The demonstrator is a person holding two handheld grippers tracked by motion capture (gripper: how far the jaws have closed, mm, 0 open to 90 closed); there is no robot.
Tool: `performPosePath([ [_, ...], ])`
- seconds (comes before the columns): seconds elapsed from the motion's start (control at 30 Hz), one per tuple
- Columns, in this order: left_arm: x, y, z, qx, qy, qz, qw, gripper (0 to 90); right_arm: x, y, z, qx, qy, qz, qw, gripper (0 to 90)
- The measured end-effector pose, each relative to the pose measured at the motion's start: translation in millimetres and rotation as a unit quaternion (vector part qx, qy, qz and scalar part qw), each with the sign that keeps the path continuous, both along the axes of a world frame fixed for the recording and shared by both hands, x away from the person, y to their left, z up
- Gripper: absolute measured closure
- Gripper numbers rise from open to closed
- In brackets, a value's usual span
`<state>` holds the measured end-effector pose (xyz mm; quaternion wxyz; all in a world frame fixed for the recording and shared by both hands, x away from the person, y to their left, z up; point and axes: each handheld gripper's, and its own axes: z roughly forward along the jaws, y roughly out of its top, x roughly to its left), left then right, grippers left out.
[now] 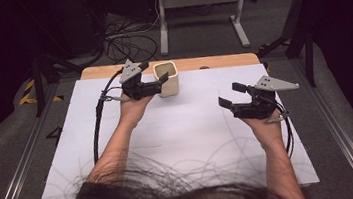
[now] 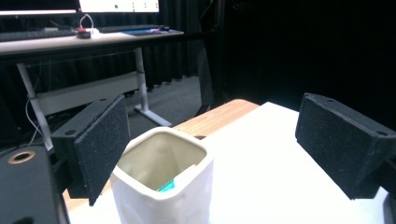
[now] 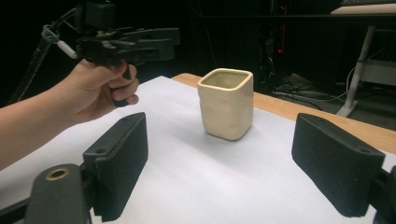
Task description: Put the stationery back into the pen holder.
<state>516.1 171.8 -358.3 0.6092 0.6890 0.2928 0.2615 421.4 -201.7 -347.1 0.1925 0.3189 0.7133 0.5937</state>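
A cream square-sided cup [image 1: 167, 79] stands upright on the white sheet near the table's far edge. In the left gripper view something small and teal [image 2: 167, 186] lies inside the cup [image 2: 163, 200]. My left gripper [image 1: 154, 73] hovers just left of and above the cup's rim, its jaws open with nothing between them [image 2: 215, 144]. The right gripper view shows it raised to the left of the cup [image 3: 227, 103]. My right gripper [image 1: 232, 94] is held over the sheet to the right of the cup, apart from it, open and empty [image 3: 219, 163].
A white sheet [image 1: 178, 129] covers most of the wooden table [image 1: 106, 71]. Beyond the far edge stand a white desk frame [image 1: 199, 6] and loose cables [image 1: 125, 42] on the floor. Metal rails [image 1: 342, 136] run along both sides.
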Motion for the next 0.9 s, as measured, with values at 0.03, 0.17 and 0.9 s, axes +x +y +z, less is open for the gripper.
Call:
performPosePath([
  [0.03,-2.4,1.5,0.6,-0.002,-0.002,-0.001,1.0,10.7,0.0,-0.1,-0.1,0.0,0.0,-0.001,1.0,18.9],
  [0.17,-12.7,6.4,3.8,0.001,-0.008,-0.004,1.0,10.0,-0.7,-0.3,-0.3,0.002,-0.002,-0.001,1.0,18.8],
  [0.9,-63.0,44.4,11.5,-0.003,-0.028,-0.004,0.9996,8.4,-5.8,-3.7,0.2,0.005,-0.005,-0.008,0.9999,17.9],
])
